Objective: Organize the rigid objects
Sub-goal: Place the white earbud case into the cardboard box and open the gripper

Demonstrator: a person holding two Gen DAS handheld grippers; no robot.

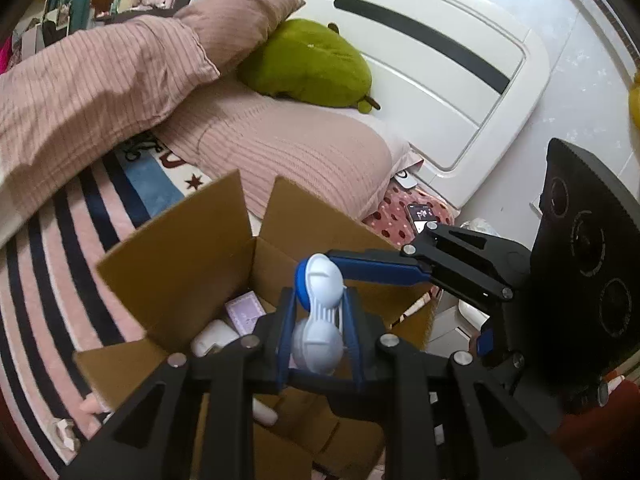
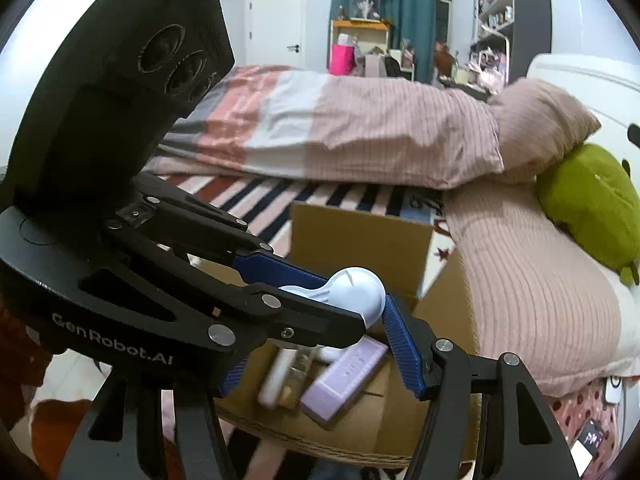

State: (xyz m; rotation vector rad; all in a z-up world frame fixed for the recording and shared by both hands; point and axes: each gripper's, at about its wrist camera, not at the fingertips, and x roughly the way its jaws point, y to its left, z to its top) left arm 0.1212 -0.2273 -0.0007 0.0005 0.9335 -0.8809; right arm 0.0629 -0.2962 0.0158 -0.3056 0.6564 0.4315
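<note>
- Cardboard box (image 1: 180,256) sits open on the striped bed cover (image 1: 60,280), near the pink pillow (image 1: 300,160).
- Left gripper (image 1: 318,320) pinches the pale blue double-round case (image 1: 320,304) above the box.
- Right gripper (image 2: 316,340) is spread wide around that case.
- Purple box (image 2: 344,376) and a white tube (image 2: 276,380) lie inside the cardboard box.

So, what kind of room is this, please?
Most likely a bedroom in a home. A bed with a pink striped duvet and a white headboard fills the view, with a green plush toy by the pillow. An open brown cardboard box sits on the bed.
</note>
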